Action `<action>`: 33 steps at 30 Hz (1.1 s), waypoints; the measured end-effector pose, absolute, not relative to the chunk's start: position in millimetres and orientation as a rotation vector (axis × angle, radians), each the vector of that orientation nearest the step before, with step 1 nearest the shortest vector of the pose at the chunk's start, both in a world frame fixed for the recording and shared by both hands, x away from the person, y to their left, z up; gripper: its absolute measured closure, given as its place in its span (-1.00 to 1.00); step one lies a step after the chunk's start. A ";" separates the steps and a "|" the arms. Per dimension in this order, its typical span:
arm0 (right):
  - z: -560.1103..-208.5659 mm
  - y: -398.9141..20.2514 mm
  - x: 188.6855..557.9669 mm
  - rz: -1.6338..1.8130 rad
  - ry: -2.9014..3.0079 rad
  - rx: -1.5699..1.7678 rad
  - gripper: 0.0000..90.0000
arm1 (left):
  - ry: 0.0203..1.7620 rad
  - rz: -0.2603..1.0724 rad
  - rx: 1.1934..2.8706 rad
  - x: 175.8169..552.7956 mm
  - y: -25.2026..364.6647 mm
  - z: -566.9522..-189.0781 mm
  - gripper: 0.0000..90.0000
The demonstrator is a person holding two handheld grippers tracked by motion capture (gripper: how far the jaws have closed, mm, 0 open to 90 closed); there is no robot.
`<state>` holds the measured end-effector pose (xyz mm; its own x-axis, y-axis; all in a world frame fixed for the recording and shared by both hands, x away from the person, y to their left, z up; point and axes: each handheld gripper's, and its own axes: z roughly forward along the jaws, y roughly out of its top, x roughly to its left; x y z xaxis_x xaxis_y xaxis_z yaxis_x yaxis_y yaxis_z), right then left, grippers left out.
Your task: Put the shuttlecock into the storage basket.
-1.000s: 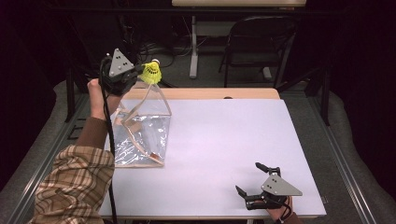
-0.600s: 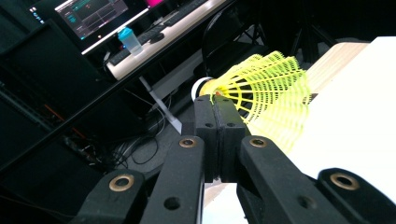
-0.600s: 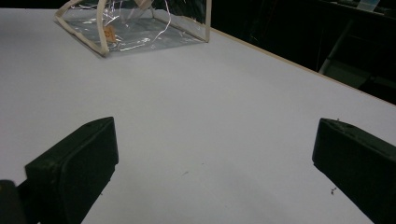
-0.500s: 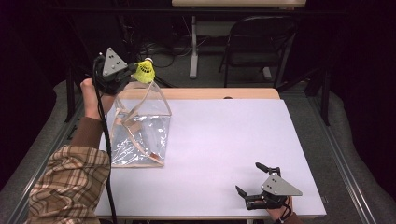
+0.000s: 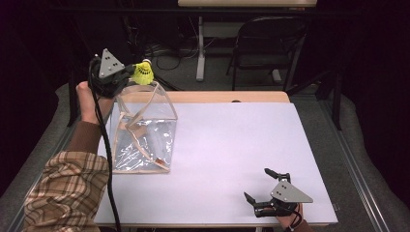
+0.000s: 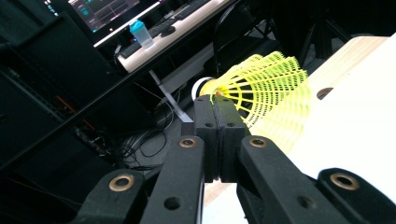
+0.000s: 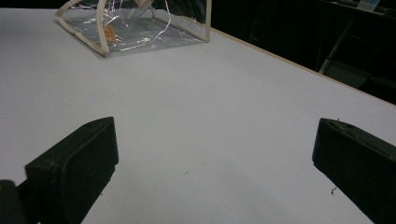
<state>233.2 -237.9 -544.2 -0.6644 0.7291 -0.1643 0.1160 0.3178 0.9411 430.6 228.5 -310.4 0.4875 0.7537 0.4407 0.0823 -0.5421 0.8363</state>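
- Above the far left corner of the clear bag, the left gripper is clamped on a yellow shuttlecock; in the left gripper view its jaws meet on the edge of the skirt near the white cork, with the mesh fanning off to one side.
- Holding it by the skirt edge leaves the cork free and the shuttlecock lying sideways, which looks like a carry toward the bag's open top; my guess is that it is meant to drop inside.
- Whether the bag's mouth stands open enough right under the shuttlecock is hard to tell, since the clear film and its cream trim blur together.
- Well away from the bag, at the near right edge of the white table, the right gripper rests low with its jaws spread wide and nothing between them; in the right gripper view the two pads frame bare tabletop, with the bag far ahead.
- That hand seems parked so as not to crowd the bag, though it is too far off to steady it.
- Beyond the bag stand a dark folding chair and loose floor cables, off the table and no obstacle.
- Nearest hindrance is the bag's own trim, which could catch the skirt.
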 end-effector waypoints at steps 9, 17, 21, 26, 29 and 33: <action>-544.3 -237.8 233.2 1.361 2.004 0.741 -1.00 | 0.709 1.099 1.939 429.0 236.8 -309.5 1.00; -544.1 -237.9 233.2 1.359 2.005 0.739 -1.00 | 0.734 1.101 1.932 429.7 244.3 -310.2 1.00; -544.2 -237.8 233.1 1.359 2.005 0.741 -1.00 | 0.744 1.099 1.930 430.4 248.7 -310.7 1.00; -544.1 -238.0 233.2 1.357 2.008 0.742 -1.00 | 0.758 1.092 1.931 431.4 253.2 -311.5 1.00; -544.2 -237.9 233.4 1.356 2.008 0.740 -1.00 | 0.769 1.093 1.928 431.8 256.6 -311.9 1.00; -544.2 -237.9 233.4 1.356 2.008 0.743 -1.00 | 0.780 1.087 1.928 433.1 259.8 -312.9 1.00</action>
<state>233.4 -237.9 -544.2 -0.6644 0.7285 -0.1667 0.1177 0.3223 0.9393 433.1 259.8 -312.9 0.4473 0.7951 0.4095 0.1336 -0.5122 0.8484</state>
